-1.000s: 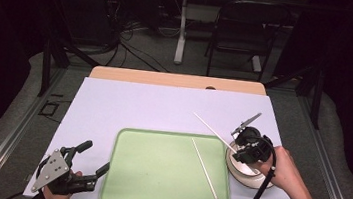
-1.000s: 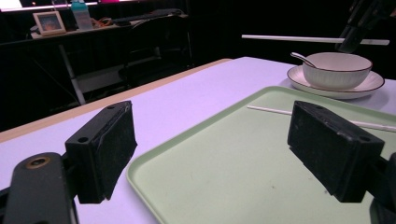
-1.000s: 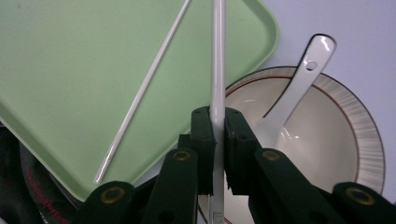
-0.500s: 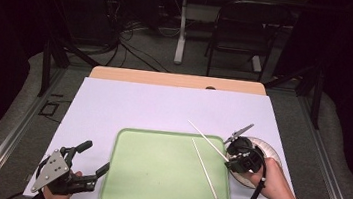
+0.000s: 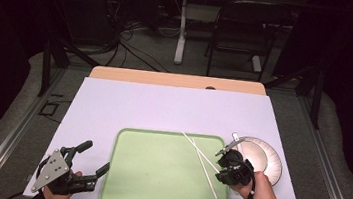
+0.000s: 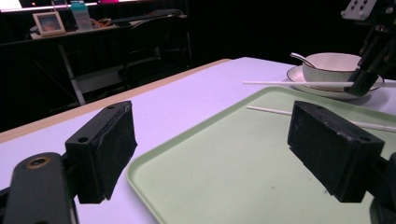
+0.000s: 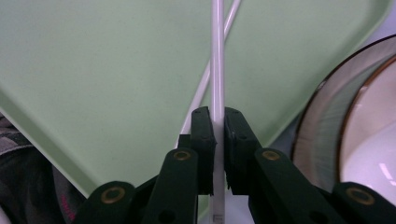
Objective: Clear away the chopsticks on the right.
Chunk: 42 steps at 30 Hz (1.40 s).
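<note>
At the table's near left corner the left gripper rests just off the green tray, jaws wide apart and gripping nothing, unmoved. Nearby to the right, the right gripper clamps one white chopstick; it has drifted left from the bowl, carrying the stick above the tray, where the second chopstick lies. Farther off sits the plate.
</note>
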Motion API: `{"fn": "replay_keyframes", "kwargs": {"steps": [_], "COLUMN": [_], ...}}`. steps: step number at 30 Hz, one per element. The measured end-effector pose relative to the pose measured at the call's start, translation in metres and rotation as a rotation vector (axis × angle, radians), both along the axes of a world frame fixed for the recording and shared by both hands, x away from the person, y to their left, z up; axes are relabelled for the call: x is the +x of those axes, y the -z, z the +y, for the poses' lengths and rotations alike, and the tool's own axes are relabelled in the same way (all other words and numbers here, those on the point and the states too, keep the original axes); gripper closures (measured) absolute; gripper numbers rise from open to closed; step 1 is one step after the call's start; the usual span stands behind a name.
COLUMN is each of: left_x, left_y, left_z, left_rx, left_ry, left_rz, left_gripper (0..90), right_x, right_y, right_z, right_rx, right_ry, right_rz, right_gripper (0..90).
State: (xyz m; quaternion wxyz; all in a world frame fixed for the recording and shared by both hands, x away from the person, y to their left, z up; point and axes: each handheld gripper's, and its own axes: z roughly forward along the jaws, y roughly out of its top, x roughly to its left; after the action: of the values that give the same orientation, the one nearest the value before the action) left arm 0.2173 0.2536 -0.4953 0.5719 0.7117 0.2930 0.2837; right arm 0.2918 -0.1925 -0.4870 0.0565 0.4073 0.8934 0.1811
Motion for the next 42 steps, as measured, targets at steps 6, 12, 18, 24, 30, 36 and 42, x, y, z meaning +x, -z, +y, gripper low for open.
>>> {"fn": "replay_keyframes", "kwargs": {"steps": [6, 12, 18, 24, 30, 36, 42], "left_x": [0.000, 0.000, 0.000, 0.000, 0.000, 0.000, 0.000], "left_y": [0.000, 0.000, 0.000, 0.000, 0.000, 0.000, 0.000], "left_z": [0.000, 0.001, 0.000, 0.000, 0.000, 0.000, 0.000], "left_rx": [0.000, -0.006, 0.002, -0.002, 0.002, 0.002, 0.001], "left_ry": [0.001, 0.002, 0.005, 0.006, 0.007, 0.008, 0.008], "left_rz": [0.000, -0.003, -0.004, -0.005, -0.004, -0.005, -0.005], "left_gripper": [15.3, 15.3, 15.2, 15.2, 15.3, 15.3, 15.3], "right_x": [-0.005, -0.001, 0.001, 0.000, -0.001, -0.004, -0.007], "right_y": [0.018, 0.030, 0.043, 0.042, 0.042, 0.041, 0.032], "right_z": [0.002, -0.002, -0.002, 0.000, 0.001, 0.002, 0.003], "right_rx": [0.015, 0.035, 0.044, 0.036, 0.042, 0.058, 0.026], "right_ry": [0.059, 0.159, 0.214, 0.221, 0.207, 0.182, 0.128], "right_rz": [0.016, 0.029, 0.013, 0.007, 0.012, -0.039, -0.047], "right_gripper": [83.8, 83.8, 83.6, 83.0, 75.3, 64.4, 50.1]}}
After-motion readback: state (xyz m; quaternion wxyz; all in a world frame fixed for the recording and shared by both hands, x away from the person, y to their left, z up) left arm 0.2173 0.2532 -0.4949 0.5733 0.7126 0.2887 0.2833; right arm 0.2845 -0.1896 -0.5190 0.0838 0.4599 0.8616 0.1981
